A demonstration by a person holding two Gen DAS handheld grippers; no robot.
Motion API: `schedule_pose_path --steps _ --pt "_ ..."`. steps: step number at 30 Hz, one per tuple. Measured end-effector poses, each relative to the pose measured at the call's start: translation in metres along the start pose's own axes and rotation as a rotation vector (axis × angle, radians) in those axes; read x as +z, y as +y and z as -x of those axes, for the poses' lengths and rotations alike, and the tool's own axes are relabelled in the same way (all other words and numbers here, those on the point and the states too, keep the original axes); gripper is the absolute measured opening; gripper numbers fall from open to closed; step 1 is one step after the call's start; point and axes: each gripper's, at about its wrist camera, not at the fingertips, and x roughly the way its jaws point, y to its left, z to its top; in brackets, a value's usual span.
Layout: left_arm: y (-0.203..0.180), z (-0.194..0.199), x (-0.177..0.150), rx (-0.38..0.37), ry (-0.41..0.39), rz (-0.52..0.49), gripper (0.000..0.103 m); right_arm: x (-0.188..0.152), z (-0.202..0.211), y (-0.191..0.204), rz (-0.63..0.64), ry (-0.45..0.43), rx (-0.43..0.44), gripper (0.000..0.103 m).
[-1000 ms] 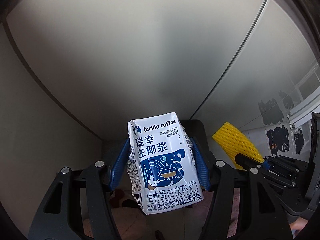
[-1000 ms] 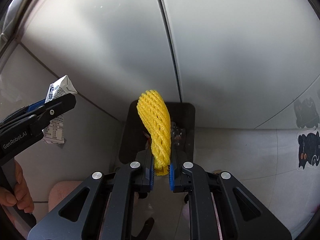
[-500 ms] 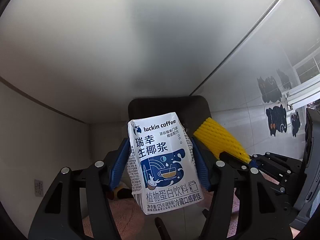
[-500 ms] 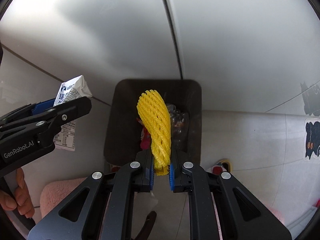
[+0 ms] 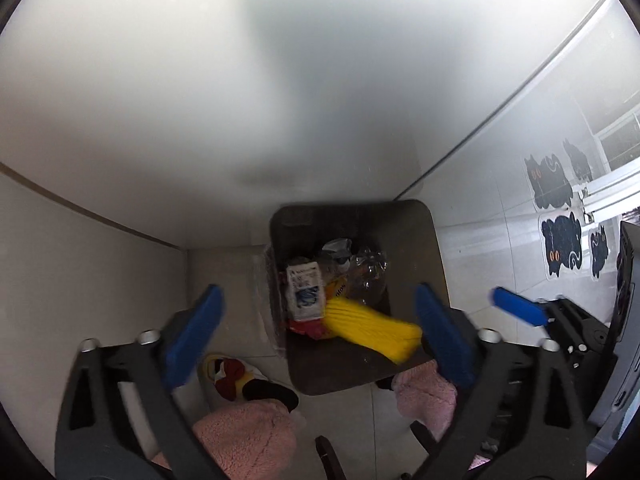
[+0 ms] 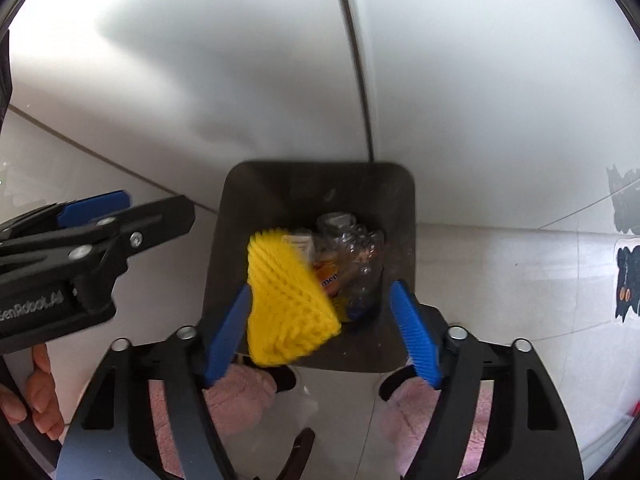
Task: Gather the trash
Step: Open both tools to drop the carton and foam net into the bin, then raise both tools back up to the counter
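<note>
A dark bin [image 5: 424, 240] [image 6: 240, 200] stands on the floor against the wall, below both grippers. My left gripper [image 5: 320, 336] is open and empty; the white and blue drink carton [image 5: 305, 291] lies in the bin. My right gripper [image 6: 320, 328] is open; the yellow foam net [image 6: 286, 304] is loose between its jaws, over the bin, and blurred. It shows in the left wrist view [image 5: 368, 326] above the bin's trash. A clear plastic bottle [image 5: 370, 270] [image 6: 356, 256] and an orange wrapper [image 6: 328, 278] lie in the bin.
The person's pink fluffy slippers [image 5: 240, 436] [image 6: 432, 412] stand on the tiled floor just before the bin. A red and yellow item [image 5: 228, 372] lies on the floor left of the bin. Black cat stickers [image 5: 560, 248] are on the right wall.
Both grippers have opened over the bin. The carton has dropped into the bin and the yellow foam net has left the right jaws. Both views have tilted down toward the bin.
</note>
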Motion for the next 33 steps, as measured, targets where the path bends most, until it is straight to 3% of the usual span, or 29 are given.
schedule_pose_path --steps 2,12,23,33 --pt "0.0 0.008 -0.001 0.001 -0.003 0.004 0.095 0.002 0.006 -0.003 0.008 -0.001 -0.001 0.1" --pt "0.004 0.086 -0.006 -0.008 -0.116 0.017 0.095 0.011 0.092 -0.002 0.097 -0.124 -0.048 0.1" --pt "-0.007 0.207 -0.016 -0.011 -0.285 0.013 0.095 0.006 0.209 -0.012 0.068 -0.279 -0.007 0.1" --pt "-0.028 0.304 0.034 -0.049 -0.412 -0.031 0.095 0.048 0.339 -0.019 0.057 -0.464 -0.053 0.1"
